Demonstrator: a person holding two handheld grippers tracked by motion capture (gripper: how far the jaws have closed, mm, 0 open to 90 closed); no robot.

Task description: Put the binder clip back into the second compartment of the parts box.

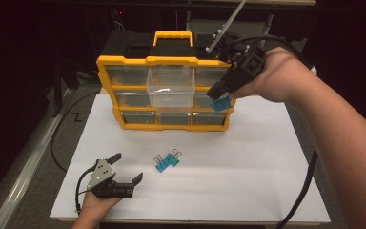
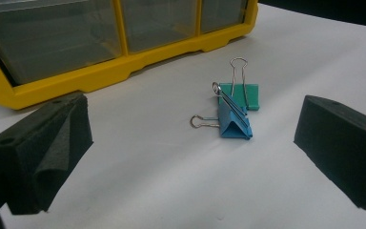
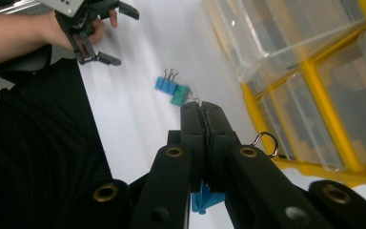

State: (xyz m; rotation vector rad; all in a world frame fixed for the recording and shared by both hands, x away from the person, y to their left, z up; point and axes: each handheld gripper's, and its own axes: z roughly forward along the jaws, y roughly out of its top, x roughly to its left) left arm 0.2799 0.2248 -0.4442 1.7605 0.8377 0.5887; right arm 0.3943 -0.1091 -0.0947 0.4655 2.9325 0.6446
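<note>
My right gripper [image 1: 220,94] hangs in front of the right side of the yellow drawer organizer [image 1: 124,61], shut on a blue binder clip [image 1: 221,104]. In the right gripper view the jaws are pressed together [image 3: 201,109], with the clip's blue body [image 3: 205,199] below them and its wire handle [image 3: 267,142] beside them. A clear drawer [image 1: 170,86] is pulled out of the top row. A blue clip [image 1: 161,165] and a teal clip [image 1: 174,158] lie touching on the white board. My left gripper [image 1: 127,167] rests open near the front left, facing the blue clip [image 2: 233,123] and the teal clip [image 2: 240,95].
The white board [image 1: 248,181] covers the table, and its front edge runs just behind my left hand. A black cable [image 1: 57,143] loops off the board's left side, and another [image 1: 307,186] trails from my right gripper. The surroundings are dark.
</note>
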